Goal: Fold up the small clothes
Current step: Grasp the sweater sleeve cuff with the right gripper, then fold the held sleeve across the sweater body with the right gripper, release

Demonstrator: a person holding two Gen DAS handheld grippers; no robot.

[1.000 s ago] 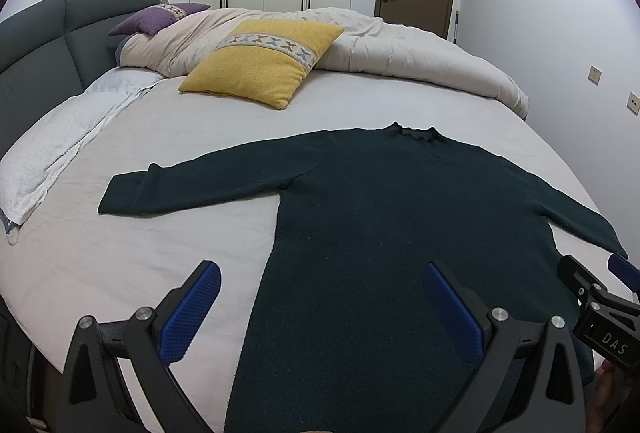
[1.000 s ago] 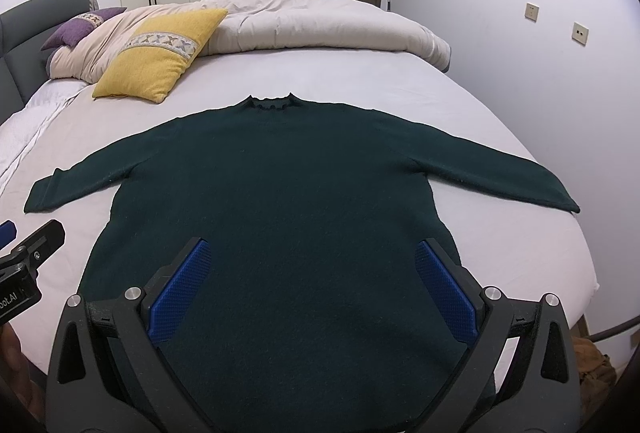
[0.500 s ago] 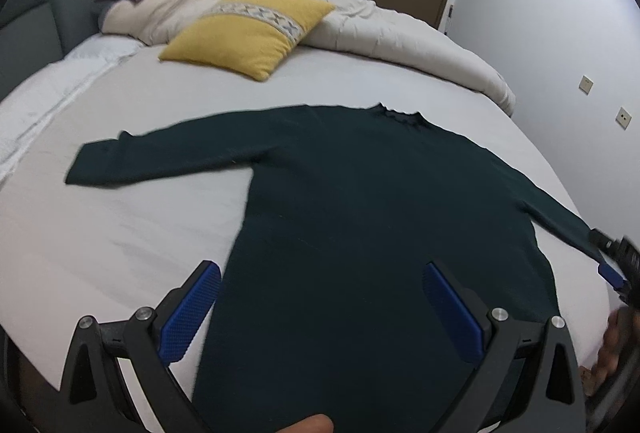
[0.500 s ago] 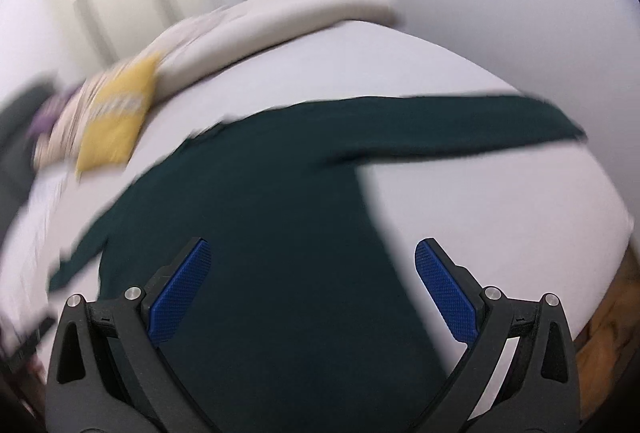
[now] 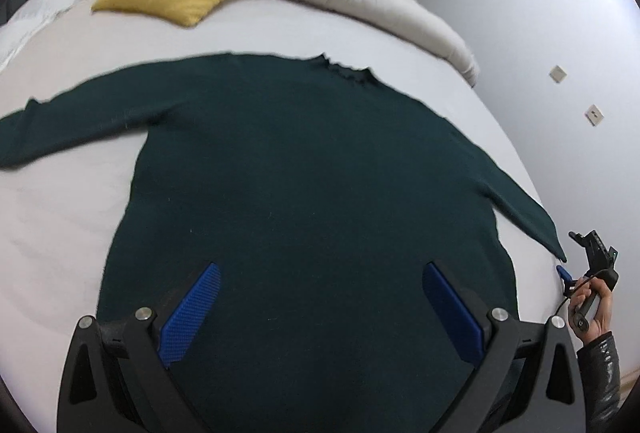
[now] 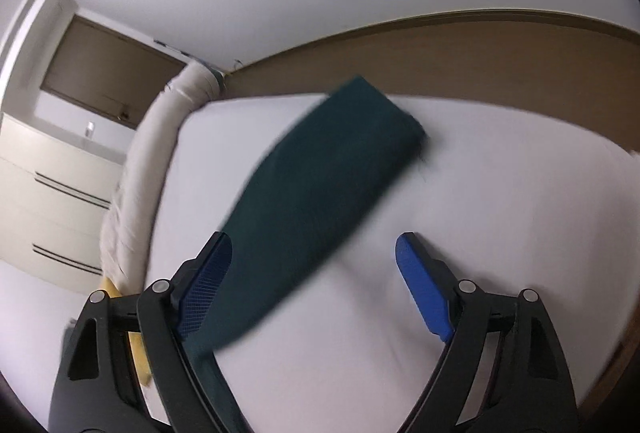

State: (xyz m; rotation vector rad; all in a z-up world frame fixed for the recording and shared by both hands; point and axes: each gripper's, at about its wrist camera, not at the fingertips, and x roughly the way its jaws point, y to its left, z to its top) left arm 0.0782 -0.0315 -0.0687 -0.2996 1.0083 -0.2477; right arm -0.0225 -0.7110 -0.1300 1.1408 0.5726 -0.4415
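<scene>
The sweater (image 5: 312, 193) lies flat and face down on the bed (image 5: 60, 225), both sleeves spread outward, so folding has not begun. The left gripper (image 5: 320, 313) hovers over the hem with fingers wide, holding nothing; judged, it waits centrally to steady or take the hem. The right gripper (image 6: 314, 285) is turned sideways at the bed's edge, aimed along the right sleeve (image 6: 320, 185), fingers wide and empty, the cuff ahead of them. That approach suggests the sleeve is to be folded inward first. The right view is blurred.
</scene>
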